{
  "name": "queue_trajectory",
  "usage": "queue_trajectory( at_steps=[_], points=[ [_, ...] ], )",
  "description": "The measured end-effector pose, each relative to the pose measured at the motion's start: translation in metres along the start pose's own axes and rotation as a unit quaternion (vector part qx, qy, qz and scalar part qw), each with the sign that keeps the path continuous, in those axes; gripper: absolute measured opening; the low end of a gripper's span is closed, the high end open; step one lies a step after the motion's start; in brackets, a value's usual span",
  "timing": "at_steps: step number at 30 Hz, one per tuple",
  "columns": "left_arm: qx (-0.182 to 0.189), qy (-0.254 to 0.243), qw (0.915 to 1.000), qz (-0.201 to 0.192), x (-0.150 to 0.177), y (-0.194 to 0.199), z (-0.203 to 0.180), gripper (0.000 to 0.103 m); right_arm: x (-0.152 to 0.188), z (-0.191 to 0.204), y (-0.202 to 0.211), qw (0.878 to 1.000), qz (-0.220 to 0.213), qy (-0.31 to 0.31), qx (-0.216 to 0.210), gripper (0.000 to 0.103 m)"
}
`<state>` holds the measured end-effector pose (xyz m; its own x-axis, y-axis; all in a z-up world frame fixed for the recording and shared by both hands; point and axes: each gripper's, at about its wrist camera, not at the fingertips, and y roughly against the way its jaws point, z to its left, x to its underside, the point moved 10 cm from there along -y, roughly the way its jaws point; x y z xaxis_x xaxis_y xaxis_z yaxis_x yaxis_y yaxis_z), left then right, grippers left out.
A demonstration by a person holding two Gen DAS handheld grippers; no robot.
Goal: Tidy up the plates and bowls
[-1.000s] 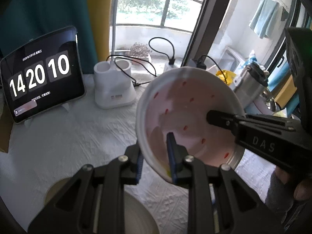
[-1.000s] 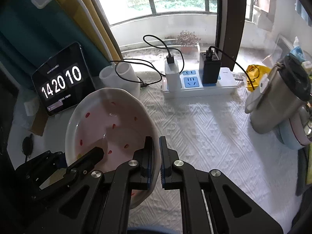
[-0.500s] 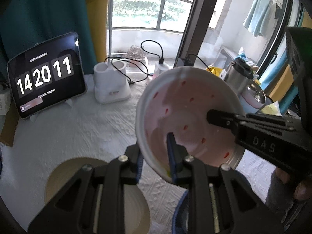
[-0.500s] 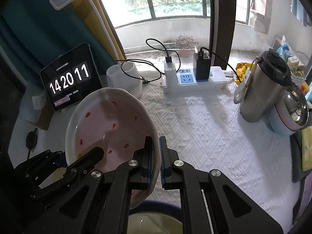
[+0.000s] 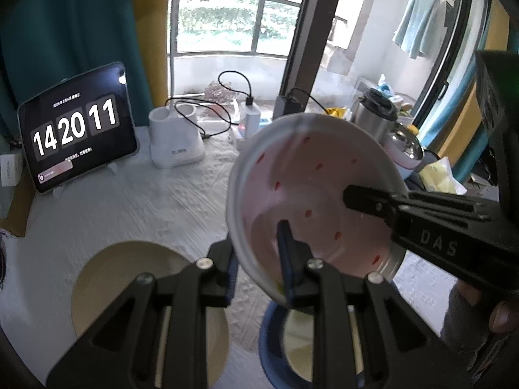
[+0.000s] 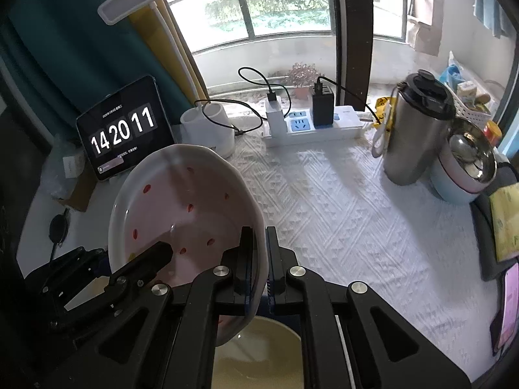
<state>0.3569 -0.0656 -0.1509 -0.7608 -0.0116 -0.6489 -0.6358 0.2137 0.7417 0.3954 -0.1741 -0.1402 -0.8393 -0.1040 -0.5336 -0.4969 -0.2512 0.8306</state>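
Observation:
A white bowl with red specks (image 5: 311, 191) (image 6: 181, 207) hangs in the air above the table, held by both grippers. My left gripper (image 5: 259, 256) is shut on its near-left rim. My right gripper (image 6: 259, 259) is shut on its right rim; its finger (image 5: 373, 199) reaches into the bowl in the left wrist view. Below the held bowl stands a blue bowl with a cream inside (image 5: 275, 347) (image 6: 259, 353). A beige plate (image 5: 129, 269) lies on the table to the left of it.
A tablet showing a clock (image 5: 78, 126) (image 6: 125, 129) leans at the back left. A white holder (image 5: 175, 139), a power strip with chargers (image 6: 314, 123), a steel flask (image 6: 415, 129) and a steel-lined pot (image 6: 467, 168) stand along the back and right. A phone (image 6: 509, 304) lies far right.
Both grippers have lifted and drawn back with the bowl between them. The beige plate and the blue bowl have come into view below. The clock has changed from 10 to 11.

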Motion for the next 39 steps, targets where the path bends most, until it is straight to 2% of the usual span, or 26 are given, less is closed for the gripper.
queue_trajectory(
  at_steps=[14,30,39],
  points=[
    [0.004,-0.007,1.0,0.002,0.03,0.014,-0.035,0.022,0.038,-0.02,0.025,1.0,-0.007,-0.008,-0.005,0.009],
    [-0.01,-0.014,0.9998,0.01,0.064,0.018,-0.069,0.022,0.073,-0.044,0.04,1.0,-0.011,-0.013,-0.024,0.009],
    [-0.023,-0.02,0.9993,0.021,0.087,0.019,-0.074,0.022,0.092,-0.047,0.041,0.999,-0.003,-0.007,-0.038,0.009]
  ],
)
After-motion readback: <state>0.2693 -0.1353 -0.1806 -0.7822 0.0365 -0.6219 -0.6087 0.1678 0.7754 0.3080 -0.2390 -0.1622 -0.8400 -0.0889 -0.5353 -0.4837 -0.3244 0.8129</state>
